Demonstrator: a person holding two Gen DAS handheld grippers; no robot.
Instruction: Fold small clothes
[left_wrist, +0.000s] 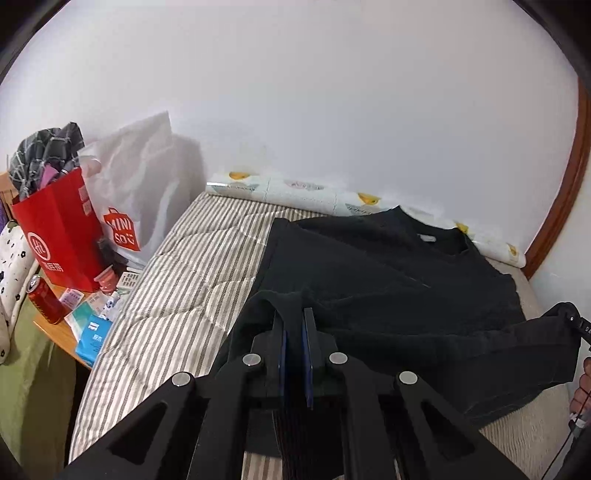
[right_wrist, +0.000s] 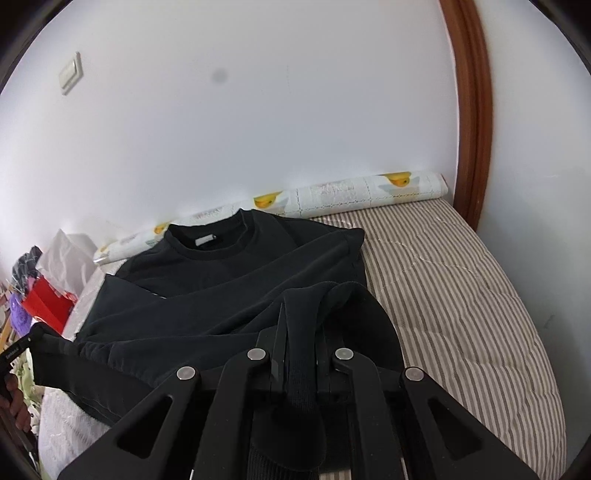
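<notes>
The left gripper (left_wrist: 294, 317) has its jaws pinched narrow on a fold of the black sweatshirt (left_wrist: 388, 273), the cloth rising in a ridge between them; the right gripper (right_wrist: 301, 325) likewise clamps a thick band of the same garment, probably its hem, though the dark cloth blurs the edge; beyond both jaws the sweatshirt lies spread on the striped mattress (left_wrist: 177, 280), its round collar (right_wrist: 214, 236) farthest from the jaws and touching the rolled duck-print mat (right_wrist: 369, 195) along the white wall; left of the left jaws, well apart, a red paper bag (left_wrist: 62, 236), a white Miniso bag (left_wrist: 136, 192) and a red drink can (left_wrist: 44, 299) crowd a small wooden table (left_wrist: 55, 328).
</notes>
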